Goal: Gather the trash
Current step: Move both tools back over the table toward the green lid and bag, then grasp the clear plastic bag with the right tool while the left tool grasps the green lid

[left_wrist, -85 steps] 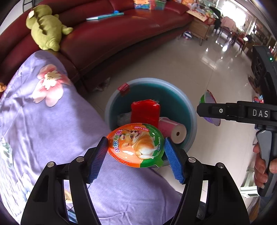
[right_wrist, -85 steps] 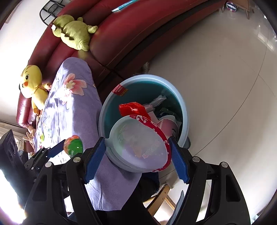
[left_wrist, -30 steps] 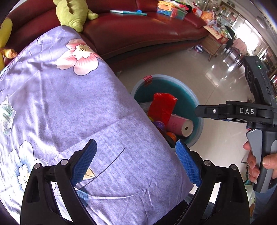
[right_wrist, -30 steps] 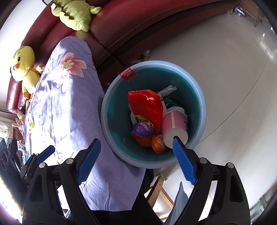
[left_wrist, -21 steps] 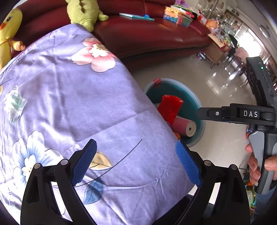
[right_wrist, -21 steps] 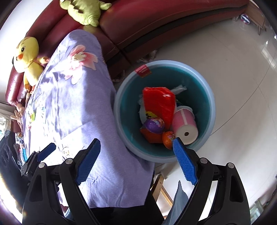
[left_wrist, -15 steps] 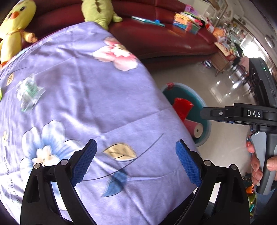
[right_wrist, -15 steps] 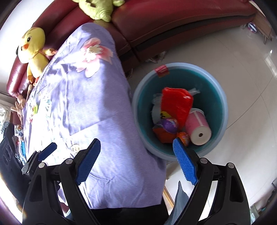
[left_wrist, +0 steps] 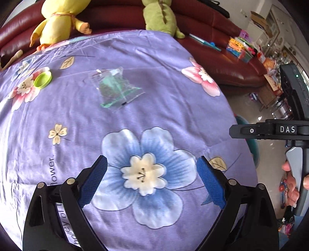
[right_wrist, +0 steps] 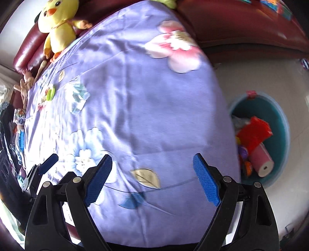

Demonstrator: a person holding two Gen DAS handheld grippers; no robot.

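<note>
My left gripper is open and empty above the purple flowered cloth, over a blue flower. A clear plastic wrapper lies on the cloth ahead of it, and a green lid lies at the far left. My right gripper is open and empty over the cloth's near right part. The wrapper and the lid also show in the right wrist view, far left. The blue bin stands on the floor to the right, with red packaging and a pink roll inside.
A yellow duck plush and a green plush sit on the red sofa behind the cloth. Toys and a book lie on the sofa at the right. The right gripper's body shows at the left wrist view's right edge.
Both grippers let their trash go into the bin and are now open and empty. Both have swung left, away from the bin and over the cloth. The wrapper and lid have come into view.
</note>
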